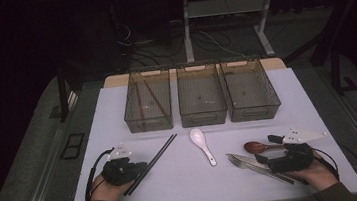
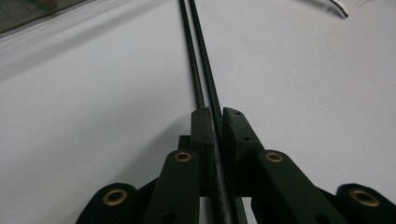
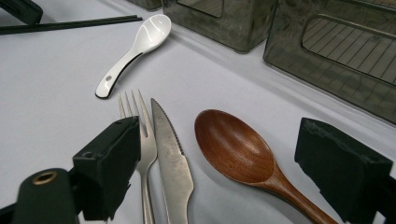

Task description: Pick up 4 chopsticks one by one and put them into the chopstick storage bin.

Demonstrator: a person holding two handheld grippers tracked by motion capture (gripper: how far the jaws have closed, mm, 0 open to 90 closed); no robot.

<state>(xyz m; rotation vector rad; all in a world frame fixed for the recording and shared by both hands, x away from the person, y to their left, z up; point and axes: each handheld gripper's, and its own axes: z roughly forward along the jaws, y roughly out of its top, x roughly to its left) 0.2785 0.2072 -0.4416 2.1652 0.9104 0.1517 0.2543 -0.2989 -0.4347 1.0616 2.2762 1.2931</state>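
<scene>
Two black chopsticks (image 1: 158, 154) (image 2: 198, 60) lie side by side on the white table (image 1: 190, 187), slanting toward the bins. My left gripper (image 1: 140, 166) (image 2: 217, 119) is shut on their near end, jaws pressed together with a stick between them. My right gripper (image 1: 268, 150) (image 3: 226, 168) stands open low over the table. Between its jaws lie a wooden spoon (image 1: 255, 147) (image 3: 233, 147), a steel knife (image 1: 247, 157) (image 3: 170, 154) and a fork (image 1: 236, 161) (image 3: 147, 140). Neither jaw touches them.
A white ceramic spoon (image 1: 201, 143) (image 3: 135, 46) lies mid-table. Three smoked plastic bins stand in a row at the back: the left bin (image 1: 149, 123) holds brown chopsticks, the middle bin (image 1: 203, 118) and right bin (image 1: 255, 112) look bare inside. A desk frame and cables stand beyond the table.
</scene>
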